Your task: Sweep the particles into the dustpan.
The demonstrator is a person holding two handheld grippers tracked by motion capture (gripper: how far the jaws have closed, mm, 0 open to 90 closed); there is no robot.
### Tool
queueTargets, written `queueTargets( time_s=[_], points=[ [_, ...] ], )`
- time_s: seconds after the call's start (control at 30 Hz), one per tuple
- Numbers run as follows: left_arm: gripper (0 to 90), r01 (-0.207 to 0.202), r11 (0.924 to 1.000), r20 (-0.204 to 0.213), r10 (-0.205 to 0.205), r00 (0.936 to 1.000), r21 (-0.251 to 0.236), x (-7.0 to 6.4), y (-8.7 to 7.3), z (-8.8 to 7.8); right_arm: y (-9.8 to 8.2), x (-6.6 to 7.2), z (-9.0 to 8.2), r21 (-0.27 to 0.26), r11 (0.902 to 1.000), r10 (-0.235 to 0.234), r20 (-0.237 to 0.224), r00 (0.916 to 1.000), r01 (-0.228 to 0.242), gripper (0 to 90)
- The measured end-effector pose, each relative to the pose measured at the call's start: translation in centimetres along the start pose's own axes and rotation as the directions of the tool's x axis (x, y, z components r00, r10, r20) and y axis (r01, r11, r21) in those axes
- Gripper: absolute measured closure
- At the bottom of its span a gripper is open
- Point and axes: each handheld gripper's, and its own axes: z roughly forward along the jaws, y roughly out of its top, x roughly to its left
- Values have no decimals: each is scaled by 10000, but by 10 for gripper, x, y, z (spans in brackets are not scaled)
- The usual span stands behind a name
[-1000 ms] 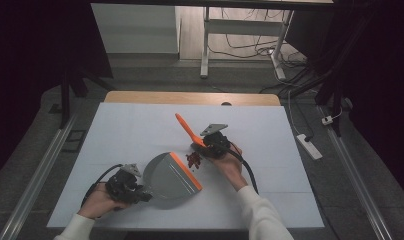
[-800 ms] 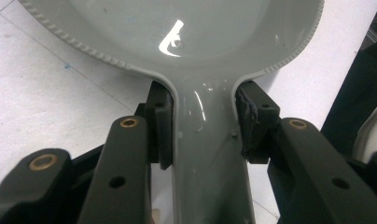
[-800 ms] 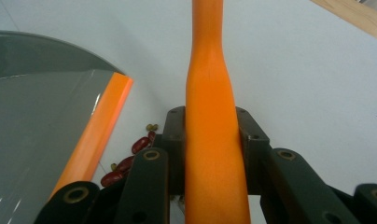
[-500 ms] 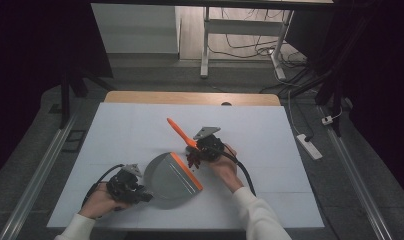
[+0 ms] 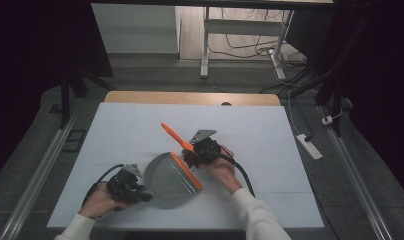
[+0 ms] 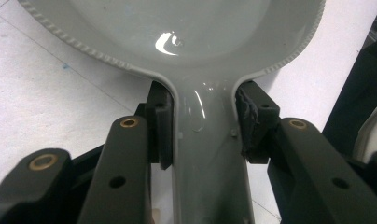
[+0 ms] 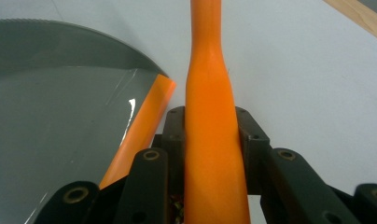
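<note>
Both pairs of jaws are clamped. The left gripper (image 5: 124, 184) has its jaws pressed against the two sides of the grey dustpan's handle (image 6: 205, 154), right where the handle widens into the pan. The right gripper (image 5: 202, 150) has its jaws closed on the thick end of the orange brush handle (image 7: 212, 140).

Taking the dustpan (image 5: 170, 177) as the landmark: it sits on the white table (image 5: 270, 145), near the edge closest to the person, its grey scoop tipped up with the orange lip (image 5: 186, 171) running along the side that faces the right gripper. In the right gripper view that lip (image 7: 140, 126) lies just beside the gripped handle, to its left.

The left gripper is at the dustpan's left, touching its handle, with the person's left hand (image 5: 102, 200) behind it. The right gripper is just beyond the dustpan's orange lip, on its far right side, held by the right hand (image 5: 222, 167).

The orange brush handle (image 5: 176, 136) slants away from the dustpan, up and to the far left over the table.
</note>
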Motion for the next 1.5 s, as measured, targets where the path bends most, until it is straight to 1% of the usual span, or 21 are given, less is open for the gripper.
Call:
queueTargets(
  time_s=[0.23, 0.3, 0.47, 0.6, 0.67, 0.73, 0.77, 0.83, 0.87, 0.9, 0.93, 1.0, 1.07, 1.13, 1.2, 1.3, 1.33, 1.4, 1.47, 1.5],
  points=[
    [619, 5, 10000, -1, -5, 10000, -7, 0, 0, 0, 0, 1, 0, -101, 9999, 110, -181, 9998, -112, 703],
    [619, 5, 10000, 1, -5, 10000, -6, 0, 0, 0, 0, 3, 0, -128, 9998, 116, -340, 9994, -121, 703],
    [619, 12, 10000, 13, -12, 10000, 2, 0, 0, 0, 2, 7, 1, -113, 9999, -29, -467, 9989, 24, 703],
    [619, 16, 10000, 8, -16, 10000, 0, 0, 0, 0, 3, 9, 1, -158, 9999, 39, -577, 9983, -48, 703],
    [619, 12, 10000, 15, -12, 10000, 8, 0, 0, 0, 3, 9, 2, -214, 9997, 104, -753, 9971, -120, 704],
    [619, 8, 10000, 20, -8, 10000, 11, 0, 0, 0, 5, 12, 2, -218, 9998, 11, -823, 9966, -29, 704],
    [619, -1, 10000, 19, 1, 10000, 17, 0, 0, 0, 5, 13, 2, -252, 9997, 46, -920, 9957, -70, 704],
    [619, 10, 10000, 24, -10, 10000, 10, 0, 0, 1, 7, 14, 1, -477, 9983, 268, -1347, 9905, -335, 704],
    [619, 16, 10000, 23, -16, 10000, 3, 0, 0, 1, 8, 15, 1, -525, 9978, 318, -1479, 9885, -400, 704],
    [618, 16, 10000, 23, -16, 10000, 3, 0, 0, 1, 8, 15, 1, -525, 9978, 318, -1479, 9885, -400, 704],
    [619, 12, 10000, 15, -12, 10000, 5, 0, 0, 0, 10, 17, -2, -699, 9970, 208, -1630, 9864, -326, 704],
    [618, 18, 10000, 18, -18, 10000, 2, 0, 0, 1, 12, 18, -5, -832, 9961, 169, -1544, 9879, -301, 704],
    [619, 21, 10000, 14, -21, 10000, -2, 0, 0, 1, 14, 15, -10, -1013, 9941, 226, -1448, 9892, -376, 704],
    [619, 20, 10000, 12, -20, 10000, -2, 0, 0, 1, 14, 12, -15, -1128, 9926, 312, -1212, 9921, -450, 704],
    [619, 14, 10000, 12, -14, 10000, 0, 0, 0, 1, 13, 7, -19, -1132, 9920, 454, -947, 9945, -561, 704],
    [619, 18, 10000, 7, -18, 10000, -3, 0, -1, 1, 9, -1, -22, -1113, 9912, 650, -641, 9958, -719, 704],
    [619, 21, 10000, 9, -21, 10000, -7, 0, -1, 1, 9, -1, -22, -1113, 9912, 650, -641, 9958, -719, 704],
    [619, 16, 10000, 7, -16, 10000, -2, 0, -1, 1, 5, -8, -23, -1096, 9898, 856, -499, 9951, -907, 704],
    [619, 21, 10000, 8, -21, 10000, -5, 0, -1, 1, 4, -9, -22, -1067, 9899, 892, -440, 9950, -935, 704],
    [619, 22, 10000, 5, -22, 10000, -6, 0, -1, 1, 2, -10, -21, -977, 9898, 1000, -374, 9943, -1032, 704]
  ],
)
